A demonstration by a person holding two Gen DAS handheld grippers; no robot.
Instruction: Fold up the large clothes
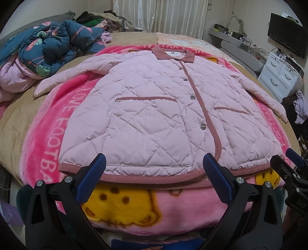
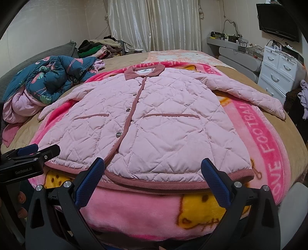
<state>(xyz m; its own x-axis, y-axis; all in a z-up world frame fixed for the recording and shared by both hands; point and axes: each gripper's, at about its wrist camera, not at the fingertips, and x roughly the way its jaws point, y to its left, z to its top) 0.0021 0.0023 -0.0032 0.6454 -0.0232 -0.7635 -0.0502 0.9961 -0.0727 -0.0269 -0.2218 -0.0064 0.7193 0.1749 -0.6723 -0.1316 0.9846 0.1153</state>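
Right, both grippers agape, holding nothing: left gripper [image 1: 154, 169], right gripper [image 2: 153, 171] just short of pink quilted jacket [image 1: 154, 107] hem. Blanket [image 2: 269, 146] beneath reads "LOVE FOOTBALL"; left gripper body marked "GenRobot.AI".

A home bedroom: bed [image 1: 17, 123], curtains [image 1: 173, 15], drawers [image 1: 279, 75], television [image 1: 286, 34].

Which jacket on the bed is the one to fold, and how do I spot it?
Look at the big pink cartoon blanket covering the bed. Spread flat on top lies the pale pink quilted jacket, buttoned, sleeves out. Its dusty-rose collar and trim set it apart from the crumpled blue flamingo-print coat at the left.
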